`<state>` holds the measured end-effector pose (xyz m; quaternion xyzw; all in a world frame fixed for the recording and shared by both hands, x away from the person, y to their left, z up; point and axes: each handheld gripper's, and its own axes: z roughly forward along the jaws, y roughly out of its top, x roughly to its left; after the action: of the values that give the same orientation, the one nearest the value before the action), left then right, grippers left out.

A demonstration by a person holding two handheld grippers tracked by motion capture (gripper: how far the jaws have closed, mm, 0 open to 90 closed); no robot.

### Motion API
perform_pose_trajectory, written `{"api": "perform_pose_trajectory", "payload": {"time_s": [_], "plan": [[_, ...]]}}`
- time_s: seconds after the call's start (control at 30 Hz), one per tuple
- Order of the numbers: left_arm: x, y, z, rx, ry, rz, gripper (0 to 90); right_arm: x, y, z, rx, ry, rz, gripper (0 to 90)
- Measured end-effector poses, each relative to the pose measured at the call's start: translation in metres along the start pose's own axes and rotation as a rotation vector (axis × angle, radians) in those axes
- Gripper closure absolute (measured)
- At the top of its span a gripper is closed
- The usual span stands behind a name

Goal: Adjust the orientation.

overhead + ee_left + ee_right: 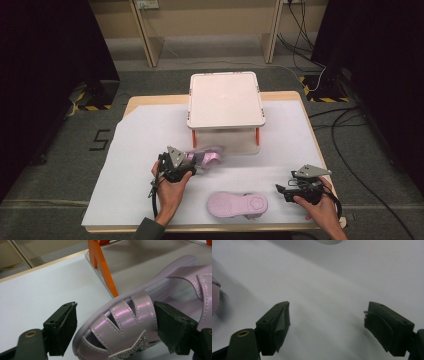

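Note:
A lilac sandal (207, 156) lies on the white sheet just in front of the rack. My left gripper (192, 164) reaches it from the left. In the left gripper view the sandal's strapped, glittery toe end (125, 322) sits between the jaws of the left gripper (115, 325). The right pad (172, 327) is against the straps, while the left pad (62, 327) stands a little off the sole. A second lilac sandal (237, 205) lies sole up near the front edge. My right gripper (281, 190) rests to its right, and its jaws (327, 325) stand wide over bare sheet.
A white two-level rack (226, 100) with orange legs (102, 267) stands at the table's back middle, with its lower shelf (150, 262) right behind the held sandal. The white sheet (140, 150) covers the table. Cables lie on the floor at right.

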<state>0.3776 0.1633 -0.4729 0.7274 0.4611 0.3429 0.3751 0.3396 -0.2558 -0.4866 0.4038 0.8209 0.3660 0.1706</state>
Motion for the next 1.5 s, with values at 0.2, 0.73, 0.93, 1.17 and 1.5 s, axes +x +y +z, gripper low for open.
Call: {"api": "perform_pose_trajectory", "payload": {"time_s": [0.2, 0.73, 0.93, 1.17, 1.5], "plan": [[0.017, 0.005, -0.002, 0.036, -0.029, 0.010, 20.4, 0.000, 0.000, 0.000, -0.001, -0.001, 0.004, 20.4], [0.020, 0.003, 0.001, 0.038, -0.125, 0.052, 65.9, 0.000, 0.000, 0.000, -0.003, 0.001, -0.007, 20.8], [0.024, 0.006, -0.002, 0.060, -0.135, 0.108, 73.9, 0.000, 0.000, 0.000, -0.004, 0.001, -0.009, 21.0], [0.033, 0.007, -0.013, 0.068, -0.170, 0.141, 80.5, 0.000, 0.000, 0.000, -0.006, 0.000, -0.011, 21.0], [0.050, 0.010, -0.038, 0.105, -0.175, 0.202, 86.3, 0.000, 0.000, 0.000, -0.005, 0.000, -0.006, 21.0]]}}
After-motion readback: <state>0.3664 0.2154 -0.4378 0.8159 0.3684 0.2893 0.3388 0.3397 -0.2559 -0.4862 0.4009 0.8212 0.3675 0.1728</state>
